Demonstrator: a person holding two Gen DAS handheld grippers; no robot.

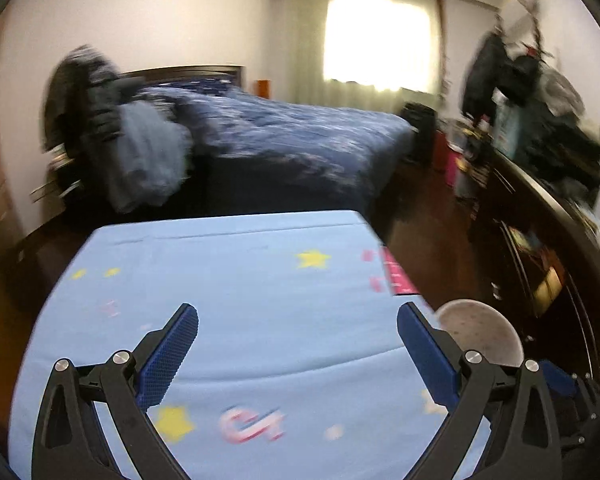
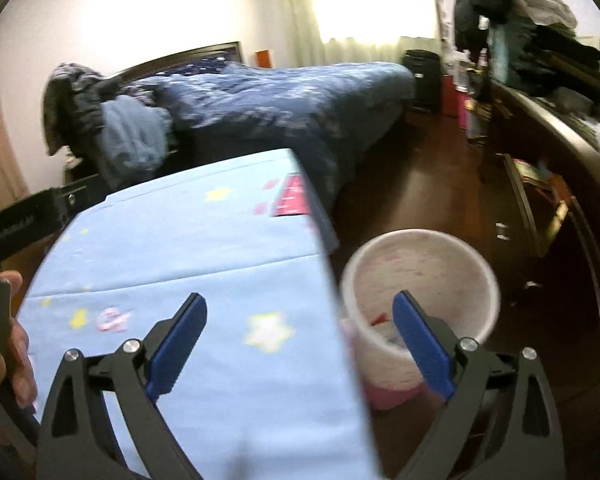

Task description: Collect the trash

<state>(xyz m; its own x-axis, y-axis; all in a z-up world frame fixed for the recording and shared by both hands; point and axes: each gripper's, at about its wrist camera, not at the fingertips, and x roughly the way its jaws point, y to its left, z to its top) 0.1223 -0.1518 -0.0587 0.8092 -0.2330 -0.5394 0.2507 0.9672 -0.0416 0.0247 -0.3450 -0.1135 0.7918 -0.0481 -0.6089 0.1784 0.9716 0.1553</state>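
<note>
Both empty and spread wide: left gripper (image 1: 298, 322) over the light-blue star-printed cloth surface (image 1: 236, 280), right gripper (image 2: 300, 312) straddling its edge. Round white plastic trash bin (image 2: 420, 276) just ahead-right of the right gripper, scraps inside (blurred). Seemingly between pickups; next, finding trash. Cloth lettering unreadable.

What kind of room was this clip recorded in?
A bedroom, most likely: a bed with a dark blue patterned duvet, a curtained bright window, and clothes heaped on a dark wooden dresser. A white round bin stands on the floor.
</note>
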